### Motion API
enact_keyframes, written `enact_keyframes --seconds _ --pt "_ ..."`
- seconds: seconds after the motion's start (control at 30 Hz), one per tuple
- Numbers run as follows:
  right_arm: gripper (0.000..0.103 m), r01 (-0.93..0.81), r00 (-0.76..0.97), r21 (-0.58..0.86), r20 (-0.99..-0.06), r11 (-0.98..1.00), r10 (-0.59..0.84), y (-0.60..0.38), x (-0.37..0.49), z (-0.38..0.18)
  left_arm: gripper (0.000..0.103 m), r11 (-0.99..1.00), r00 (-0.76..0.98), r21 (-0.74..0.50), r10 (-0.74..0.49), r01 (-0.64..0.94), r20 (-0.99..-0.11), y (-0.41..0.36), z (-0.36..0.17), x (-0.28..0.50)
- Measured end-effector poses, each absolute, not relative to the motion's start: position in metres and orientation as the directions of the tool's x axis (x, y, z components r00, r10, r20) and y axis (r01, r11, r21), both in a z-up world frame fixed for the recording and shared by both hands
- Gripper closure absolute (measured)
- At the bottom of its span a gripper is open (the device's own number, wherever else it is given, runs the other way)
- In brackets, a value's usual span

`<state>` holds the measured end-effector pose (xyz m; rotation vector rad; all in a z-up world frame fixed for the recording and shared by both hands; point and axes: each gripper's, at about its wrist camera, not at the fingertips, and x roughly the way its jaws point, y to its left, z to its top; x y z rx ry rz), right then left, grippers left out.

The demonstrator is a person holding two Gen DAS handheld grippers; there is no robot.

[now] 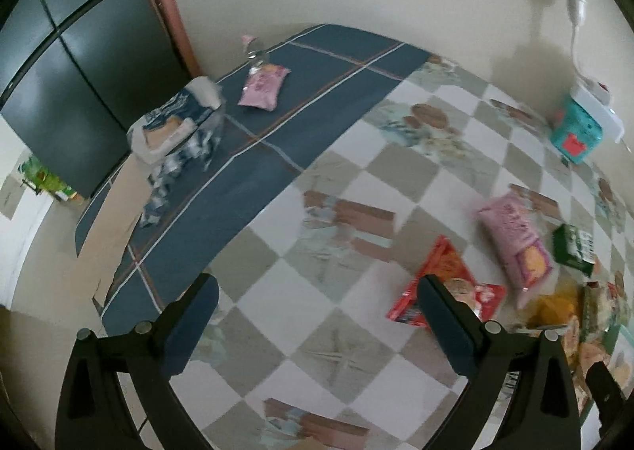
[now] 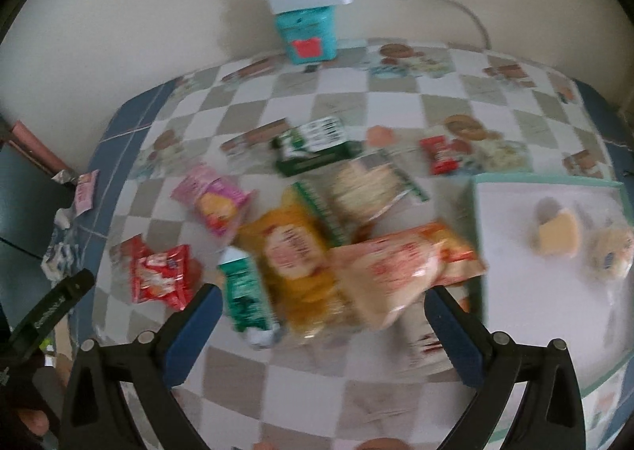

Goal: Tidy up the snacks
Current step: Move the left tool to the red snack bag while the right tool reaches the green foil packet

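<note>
Snacks piled on the checkered-cloth bench (image 2: 356, 93).
Left hand-held gripper (image 1: 317, 315) and right hand-held gripper (image 2: 321, 327) both spread wide, nothing held, above crinkly packets.

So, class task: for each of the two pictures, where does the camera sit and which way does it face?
Left wrist: on the left gripper, tilted down at the checked tablecloth; own open fingers show.
Right wrist: on the right gripper, tilted down at the snack pile; own open fingers show.
Shared: teal box, red packet.
</note>
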<state>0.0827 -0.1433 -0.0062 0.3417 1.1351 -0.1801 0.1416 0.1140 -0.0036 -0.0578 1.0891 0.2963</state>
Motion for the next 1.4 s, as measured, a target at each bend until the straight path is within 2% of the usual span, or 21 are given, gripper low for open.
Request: enact_keyframes --seconds 0.3,0.57,0.87,0.93,1.2,1.4 --pt "0.0 0.357 0.406 0.163 -0.914 0.92 0.005 -0.13 0.085 -0.014 0.003 0.958 0.394 0.018 0.135 -0.288 -0.909 0.132 -0.017 0.146" --pt "0.001 0.259 0.424 0.163 -0.905 0.952 0.04 -0.1 0.09 -0.023 0.003 0.971 0.381 -0.072 0.021 -0.228 -0.924 0.119 -0.026 0.152" --pt "0.023 0.206 0.418 0.183 -0.905 0.961 0.083 -0.088 0.092 -0.038 0.003 0.948 0.345 -0.229 -0.143 -0.222 -0.928 0.103 -0.04 0.161" --pt "0.031 0.199 0.415 0.192 -0.905 0.961 0.095 -0.087 0.093 -0.041 0.003 0.938 0.332 -0.263 -0.179 -0.227 -0.926 0.098 -0.045 0.164" --pt "0.056 0.205 0.398 0.225 -0.908 0.953 0.129 -0.094 0.094 -0.054 0.003 0.909 0.346 -0.308 -0.203 -0.28 -0.916 0.092 -0.052 0.176" --pt "0.059 0.199 0.393 0.232 -0.909 0.952 0.139 -0.095 0.096 -0.058 0.003 0.885 0.314 -0.328 -0.224 -0.331 -0.923 0.09 -0.068 0.184"
